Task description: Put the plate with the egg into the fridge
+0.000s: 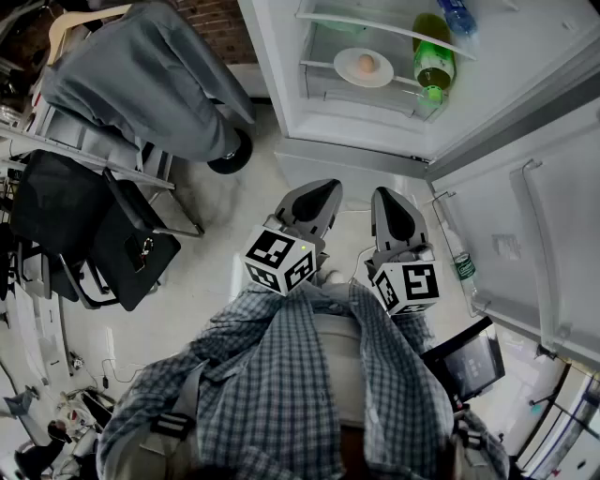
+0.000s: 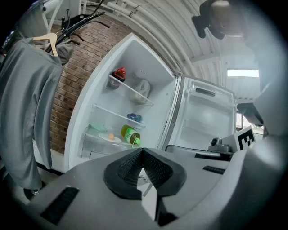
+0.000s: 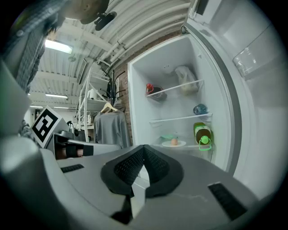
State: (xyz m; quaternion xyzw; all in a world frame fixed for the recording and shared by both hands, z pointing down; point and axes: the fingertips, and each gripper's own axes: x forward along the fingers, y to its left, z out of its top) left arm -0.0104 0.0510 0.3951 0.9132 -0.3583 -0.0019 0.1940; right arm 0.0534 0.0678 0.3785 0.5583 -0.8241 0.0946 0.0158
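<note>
The round white plate (image 1: 345, 71) with the light brown egg (image 1: 367, 63) is seen lying on a lower shelf inside the open white fridge (image 1: 270, 67), and the egg is placed near the middle of the plate. In the head view the plate is found at about 12 o'clock from both grippers and well apart from them. Just beside the plate, at its 3 o'clock, a green plastic bottle (image 1: 433, 62) is laid on its side on the same shelf, and a blue bottle (image 1: 458, 16) is seen on the shelf above, at about 1 o'clock. The left gripper (image 1: 323, 195) and the right gripper (image 1: 392, 212) are held side by side in front of the person's checked shirt (image 1: 281, 394), both pointed toward the fridge. The jaws of the left gripper (image 2: 143, 165) are closed, with the black ribbed pads pressed together, and nothing is held between them. The jaws of the right gripper (image 3: 144, 167) are closed in the same way and nothing is gripped. A grey jacket (image 1: 155, 80) is hung at about 10 o'clock from the grippers.
</note>
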